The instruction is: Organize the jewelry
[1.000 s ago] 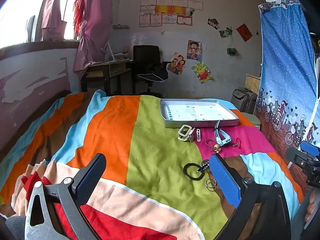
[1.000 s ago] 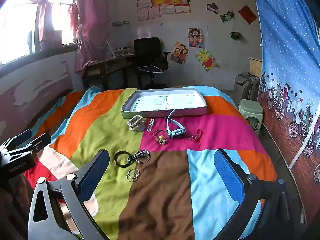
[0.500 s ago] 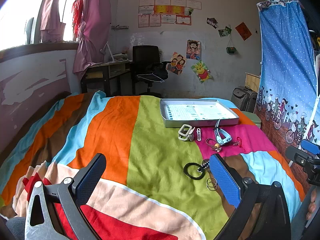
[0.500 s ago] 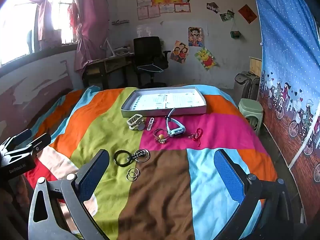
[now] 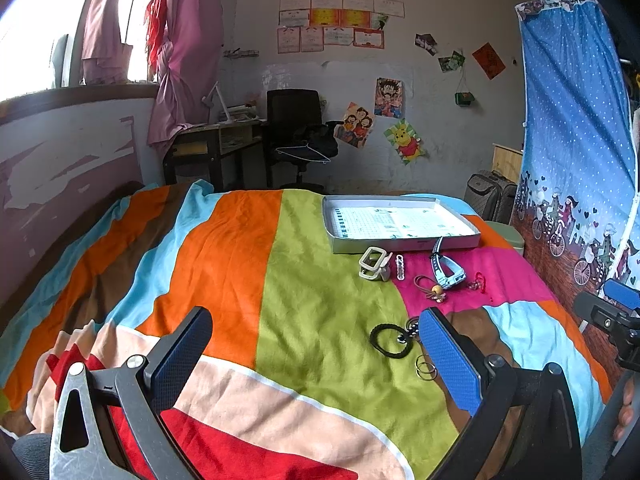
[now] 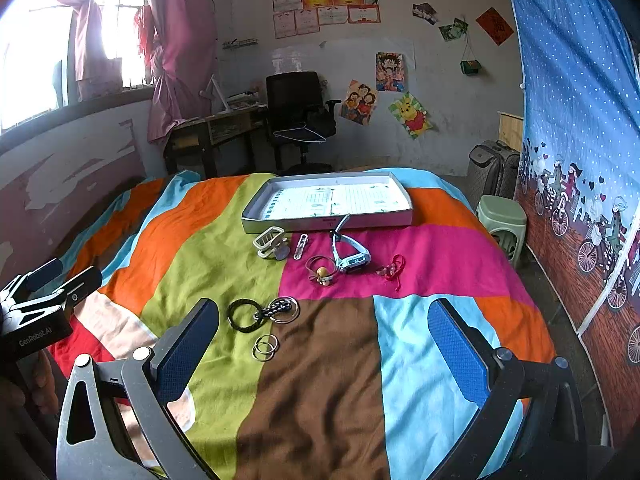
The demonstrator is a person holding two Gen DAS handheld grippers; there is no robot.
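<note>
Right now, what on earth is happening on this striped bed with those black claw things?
A person holds two two-finger grippers, the left gripper and the right gripper, both open and empty above the striped blanket. Nothing is picked up yet. The shallow grey cardboard tray has no jewelry in it; the black braided bracelet, thin silver rings and light-blue watch lie loose in front of it.

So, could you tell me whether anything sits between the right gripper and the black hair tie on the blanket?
Nothing visible does. The right gripper hangs open above bare striped blanket, and the black braided hair tie lies ahead, left of centre, touching only a beaded metal ring on its far side.
</note>
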